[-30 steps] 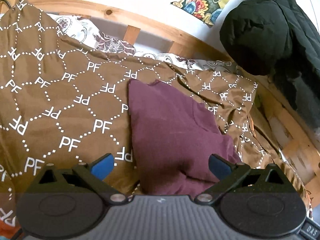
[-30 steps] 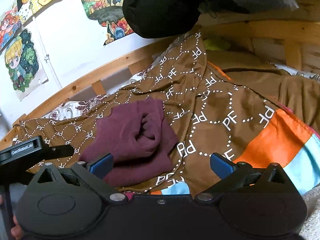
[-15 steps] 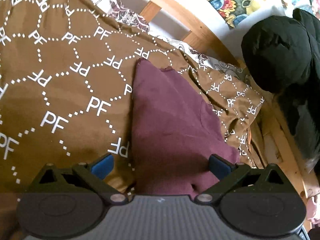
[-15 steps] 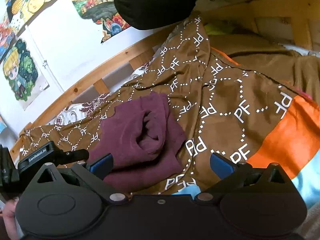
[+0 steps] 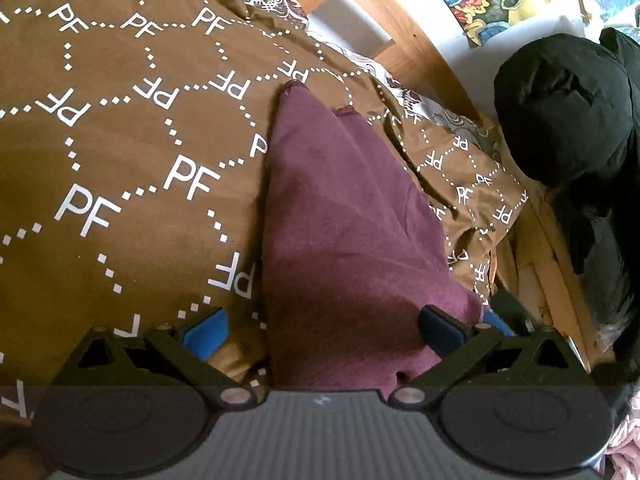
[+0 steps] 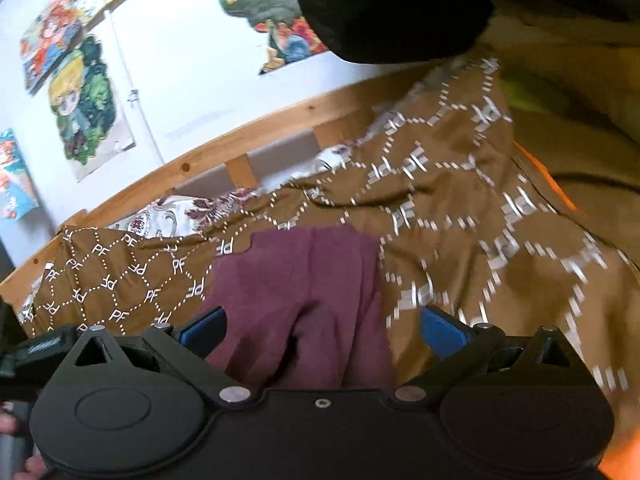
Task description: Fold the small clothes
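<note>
- Landmark: maroon garment (image 5: pixel 352 236), lying partly folded on the brown PF-print blanket (image 5: pixel 120 152); every position below is given relative to it.
- Blanket extends well to the garment's left and beyond its far edge; it serves as the folding surface, soft and uneven.
- Left gripper (image 5: pixel 322 330): jaws spread wide, nothing held. Blue fingertips (image 5: pixel 206 330) straddle the garment's near end, one pad on the blanket just left of it, the other at its right edge. Judgement: positioned to take the near hem or press the fold flat.
- Garment's far end in the left wrist view tapers to a corner pointing toward the wooden bed rail (image 5: pixel 384 12).
- Right gripper (image 6: pixel 322 330): jaws likewise wide, empty. Its left pad sits over the garment's near-left part; its right pad is over the blanket to the right. View is motion-blurred on the right side.
- Garment in the right wrist view (image 6: pixel 304 292) shows a lengthwise crease, so the fold looks underway, not finished.
- Black jacket (image 5: pixel 568 112) hangs right of the garment, well apart, out of the work.
</note>
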Demonstrator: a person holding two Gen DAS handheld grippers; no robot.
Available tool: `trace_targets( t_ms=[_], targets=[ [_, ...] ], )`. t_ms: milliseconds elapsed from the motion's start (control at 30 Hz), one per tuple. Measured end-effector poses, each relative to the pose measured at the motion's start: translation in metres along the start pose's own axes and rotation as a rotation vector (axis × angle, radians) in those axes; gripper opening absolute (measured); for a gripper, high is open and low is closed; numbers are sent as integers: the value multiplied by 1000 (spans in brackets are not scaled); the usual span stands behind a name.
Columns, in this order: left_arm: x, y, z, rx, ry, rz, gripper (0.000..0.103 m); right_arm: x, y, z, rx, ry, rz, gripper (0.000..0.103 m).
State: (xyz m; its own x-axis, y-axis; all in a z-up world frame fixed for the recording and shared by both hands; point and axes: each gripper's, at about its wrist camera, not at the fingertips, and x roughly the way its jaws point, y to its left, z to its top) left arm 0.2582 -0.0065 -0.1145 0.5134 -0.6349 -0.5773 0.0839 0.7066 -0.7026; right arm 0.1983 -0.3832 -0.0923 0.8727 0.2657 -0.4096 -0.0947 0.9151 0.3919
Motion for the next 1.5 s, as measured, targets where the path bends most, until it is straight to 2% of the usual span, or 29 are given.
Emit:
trace_targets(
  t_ms=[67,167,300,500,633,800,1167,1233,1267,1367,1500],
  targets=[
    [1,-1,0,9,-3,-5,103,19,-10,8,-14,1,42,102],
    [4,-4,3,40,-10,-19,103,52,-25,20,18,37,104,96],
    [12,-5,5,56,2,-54,102,88,-29,30,22,72,106,89],
    [21,-1,2,40,45,-56,103,118,-29,21,19,117,75,87],
    [22,0,2,36,57,-47,103,121,-26,12,-15,122,53,84],
    [23,-2,0,49,59,-32,103,118,-27,6,-39,107,25,74],
    [22,-2,0,48,62,-25,103,116,-23,2,-62,98,2,72],
    [22,-2,0,47,61,-23,103,116,-22,2,-64,99,3,65],
    [22,-2,0,47,61,-23,103,117,-21,1,-60,104,12,57],
    [21,-3,0,49,63,-23,103,117,-20,1,-46,113,24,48],
    [18,0,0,28,78,-69,88,117,-23,1,8,116,41,41]
  ],
)
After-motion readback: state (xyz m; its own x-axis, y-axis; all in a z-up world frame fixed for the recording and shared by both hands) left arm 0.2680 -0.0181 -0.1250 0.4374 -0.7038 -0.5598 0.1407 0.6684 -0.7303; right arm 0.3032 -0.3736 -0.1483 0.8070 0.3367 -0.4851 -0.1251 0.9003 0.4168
